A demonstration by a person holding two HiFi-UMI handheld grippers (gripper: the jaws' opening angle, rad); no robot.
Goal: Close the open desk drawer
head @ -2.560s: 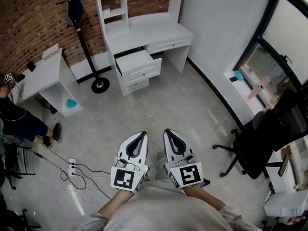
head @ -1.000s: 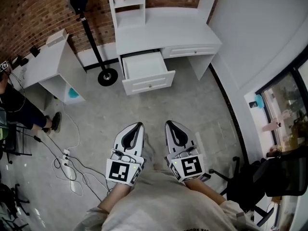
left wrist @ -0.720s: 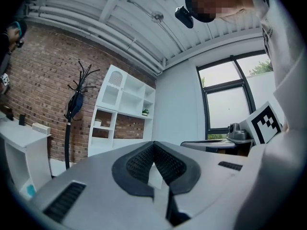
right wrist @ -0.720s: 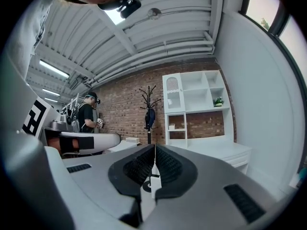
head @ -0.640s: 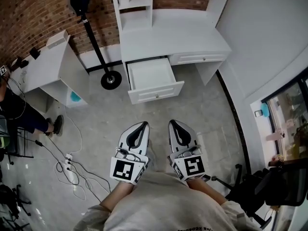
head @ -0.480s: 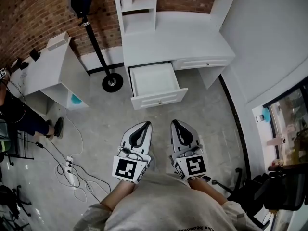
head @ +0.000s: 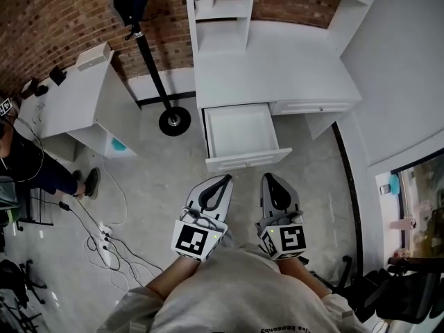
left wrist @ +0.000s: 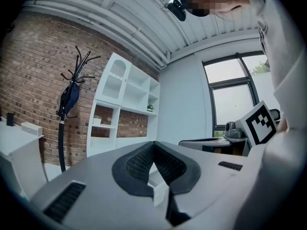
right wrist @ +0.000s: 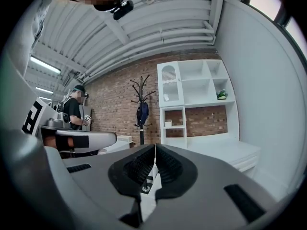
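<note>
drawer not yet touched

the left gripper [head: 223, 180] and right gripper [head: 270, 177] are riding side by side, both clenched on nothing. just ahead of their tips the drawer [head: 243, 136] is hanging wide open under the desk [head: 277, 75]; the whole push is waiting.

Drawer [head: 241, 134] out under desk [head: 277, 75]; coat stand [head: 174, 121] left (side table [head: 69, 99] beyond).

Office-style room, brick wall [head: 55, 26], white desk [head: 277, 75] with shelf hutch [head: 222, 9], coat stand [head: 149, 54], office chair [head: 399, 300], large window [left wrist: 230, 95], cables [head: 111, 245] on grey floor [head: 152, 179].
</note>
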